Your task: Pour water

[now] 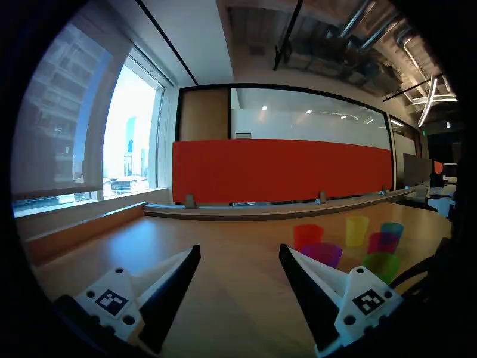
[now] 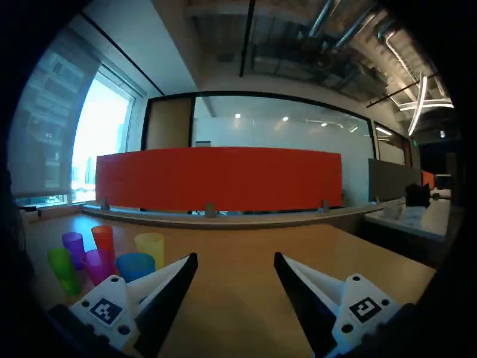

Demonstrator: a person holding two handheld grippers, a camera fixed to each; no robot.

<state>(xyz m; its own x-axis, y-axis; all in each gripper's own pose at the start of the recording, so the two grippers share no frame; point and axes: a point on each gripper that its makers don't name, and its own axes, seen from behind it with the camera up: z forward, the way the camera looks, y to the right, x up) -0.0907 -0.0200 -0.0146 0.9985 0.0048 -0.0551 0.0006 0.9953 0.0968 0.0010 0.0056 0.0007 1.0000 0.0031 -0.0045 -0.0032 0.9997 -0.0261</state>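
Several coloured plastic cups stand in a cluster on the wooden table. In the left gripper view they are to the right: a red cup [image 1: 307,235], a yellow cup [image 1: 356,230], a purple cup [image 1: 322,254], a green cup [image 1: 381,265]. My left gripper [image 1: 239,253] is open and holds nothing, left of the cluster. In the right gripper view the cups sit at the left: a green cup [image 2: 62,270], a blue cup [image 2: 135,266], a yellow cup [image 2: 150,248]. My right gripper [image 2: 234,259] is open and holds nothing, right of them.
A long red divider panel [image 1: 280,170] runs along the far edge of the table [image 1: 238,238]. A window and sill [image 1: 83,206] lie to the left. Another desk with items [image 2: 411,215] stands to the right.
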